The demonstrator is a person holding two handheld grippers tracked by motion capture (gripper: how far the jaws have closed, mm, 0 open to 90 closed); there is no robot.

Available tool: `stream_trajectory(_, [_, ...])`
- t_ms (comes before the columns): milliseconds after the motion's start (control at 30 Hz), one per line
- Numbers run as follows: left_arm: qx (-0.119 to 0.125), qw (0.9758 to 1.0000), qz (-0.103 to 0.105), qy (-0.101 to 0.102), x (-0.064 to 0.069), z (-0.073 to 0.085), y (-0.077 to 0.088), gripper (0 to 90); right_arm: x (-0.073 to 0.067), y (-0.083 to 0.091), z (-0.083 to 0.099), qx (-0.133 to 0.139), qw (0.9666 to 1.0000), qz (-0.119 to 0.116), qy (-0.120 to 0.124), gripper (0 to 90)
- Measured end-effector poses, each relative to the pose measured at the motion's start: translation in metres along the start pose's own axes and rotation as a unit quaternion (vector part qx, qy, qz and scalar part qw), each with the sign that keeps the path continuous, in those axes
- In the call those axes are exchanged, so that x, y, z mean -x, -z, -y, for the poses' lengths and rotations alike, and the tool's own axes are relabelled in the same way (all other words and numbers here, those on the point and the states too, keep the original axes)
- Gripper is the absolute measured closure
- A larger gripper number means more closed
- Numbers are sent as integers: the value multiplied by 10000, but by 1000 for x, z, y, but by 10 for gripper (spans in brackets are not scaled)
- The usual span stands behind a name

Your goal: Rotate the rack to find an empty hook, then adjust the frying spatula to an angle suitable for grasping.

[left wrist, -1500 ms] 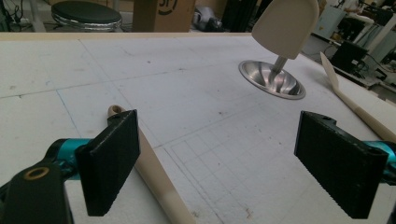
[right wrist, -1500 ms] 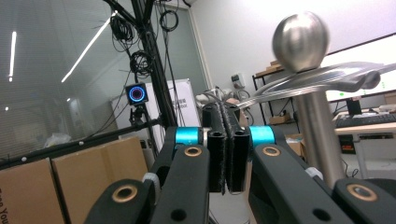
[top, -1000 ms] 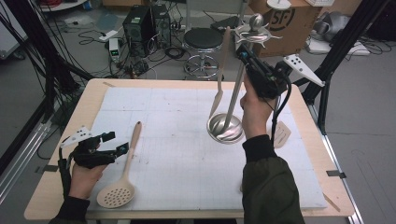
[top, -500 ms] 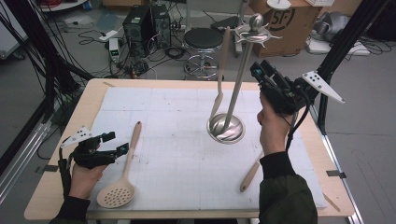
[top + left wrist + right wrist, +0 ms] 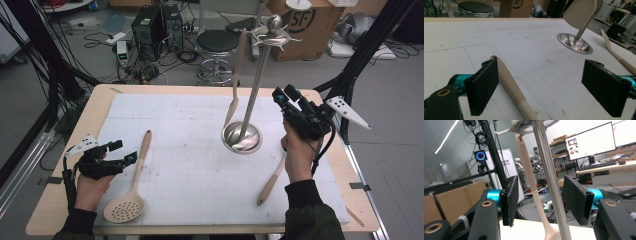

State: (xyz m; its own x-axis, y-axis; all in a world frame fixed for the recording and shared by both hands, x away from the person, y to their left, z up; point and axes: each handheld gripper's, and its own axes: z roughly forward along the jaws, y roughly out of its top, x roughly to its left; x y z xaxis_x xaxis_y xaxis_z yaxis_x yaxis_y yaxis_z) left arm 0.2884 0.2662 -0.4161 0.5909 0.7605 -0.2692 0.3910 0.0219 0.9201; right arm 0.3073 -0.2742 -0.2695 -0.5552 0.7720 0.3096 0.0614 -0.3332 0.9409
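1. The slotted spoon (image 5: 131, 185) lies flat on the counter (image 5: 190, 150), at its near left. Its perforated head sits toward the person's edge and its handle points away, tilted slightly right. The long axis therefore runs roughly front to back.
2. The left claw (image 5: 125, 152) rests just left of the handle's upper half, jaws spread and holding nothing. In the left gripper view one pad (image 5: 484, 86) stands right against the handle (image 5: 511, 87). The other pad (image 5: 606, 91) is well off across it, so the handle lies between the jaws, hard by one of them.
3. Judgement: this claw is much the nearer to the spoon. Its opening already crosses the long axis, so closing on the handle looks like the next move. Centring first would likely give a squarer grip.
4. A wooden spatula (image 5: 272, 180) lies near the right edge, angled, directly below the right hand (image 5: 300, 155).
5. The right claw (image 5: 282, 95) is raised above the counter, jaws parted and empty. It faces the rack pole (image 5: 549, 182) and the utensil hanging on it (image 5: 531, 185).
6. The metal hanging rack (image 5: 242, 137) stands right of centre, with one pale utensil (image 5: 235, 85) hooked at its top.
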Motion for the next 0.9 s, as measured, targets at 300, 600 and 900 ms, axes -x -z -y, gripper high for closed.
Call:
stream_trajectory(300, [-43,10000,-88,-6,-2,0,-4,151,4,13,15,-256,9996,5,113,434])
stream_trajectory(600, [-85,9999,-98,-48,0,0,-2,151,15,38,40,-683,9975,38,166,413])
stream_trajectory(900, [-78,9999,-72,-76,4,0,-2,151,24,62,55,-971,9950,127,174,421])
